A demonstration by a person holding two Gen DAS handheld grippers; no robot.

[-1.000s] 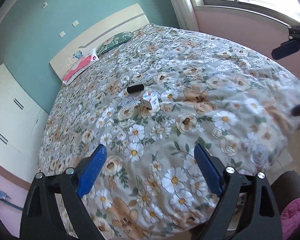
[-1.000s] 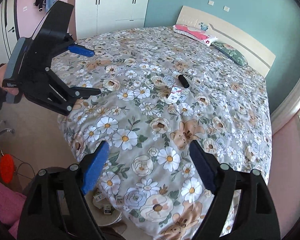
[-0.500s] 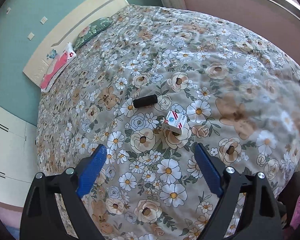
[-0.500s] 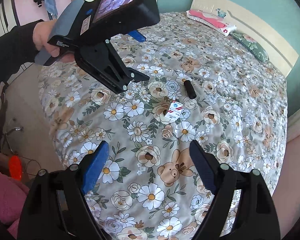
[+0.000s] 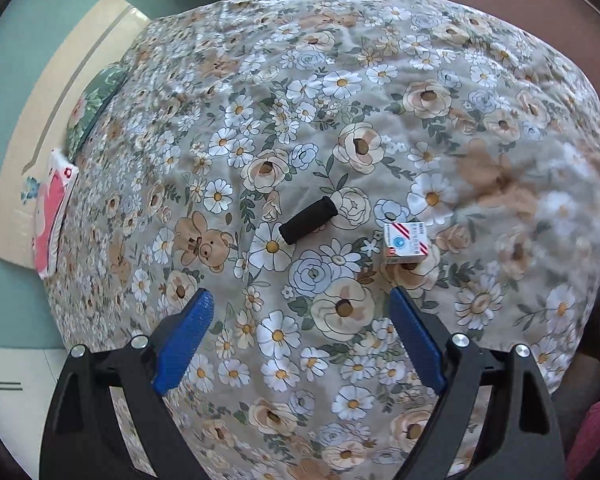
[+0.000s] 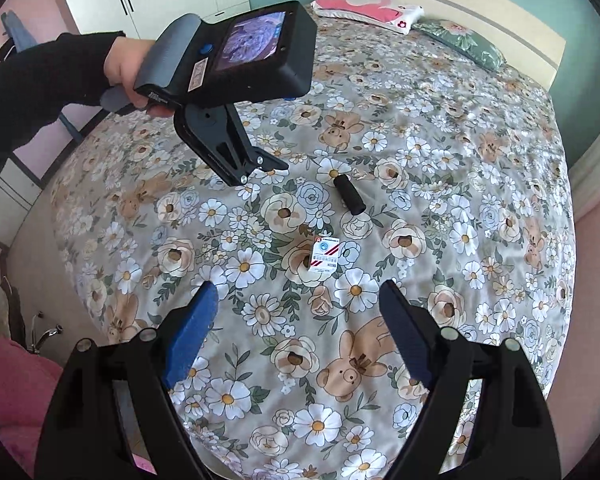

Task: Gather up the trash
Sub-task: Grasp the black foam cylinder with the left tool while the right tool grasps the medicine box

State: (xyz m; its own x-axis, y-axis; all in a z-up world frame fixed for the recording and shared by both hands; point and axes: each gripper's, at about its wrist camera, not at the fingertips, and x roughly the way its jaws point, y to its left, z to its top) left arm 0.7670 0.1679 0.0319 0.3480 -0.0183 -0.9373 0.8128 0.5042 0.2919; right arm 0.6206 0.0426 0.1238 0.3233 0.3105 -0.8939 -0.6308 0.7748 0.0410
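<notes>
On the bed: a floral bedspread (image 5: 340, 128) with daisies, roses and small bears is covering the whole mattress, and two loose items are lying on it near the middle.
Small box: a white carton (image 5: 405, 240) with red stripes and a blue round mark is sitting on the bedspread; in the right wrist view the same carton (image 6: 325, 257) is showing its printed face upward.
Black cylinder: a short dark roll (image 5: 308, 220) is lying on its side near the carton but apart from it; in the right wrist view it (image 6: 349, 193) is lying beyond the carton, toward the headboard.
Left gripper: the left gripper (image 5: 300, 340) is hanging over the bedspread with its blue pads spread wide and nothing between them; the carton is lying just beyond its right-hand pad, the roll farther ahead.
Left gripper from the other side: the left gripper's body (image 6: 244, 56), with a lit screen on its back, is being carried by a hand (image 6: 128, 68) in a dark sleeve, above the bedspread.
Right gripper: the right gripper (image 6: 296, 332) is pointing down at the bed, its pads wide apart and gripping nothing; the carton is lying ahead of the gap.
Headboard end: a pink pillow (image 6: 364, 8) and a green pillow (image 6: 460, 40) are resting against the cream headboard (image 6: 480, 12).
</notes>
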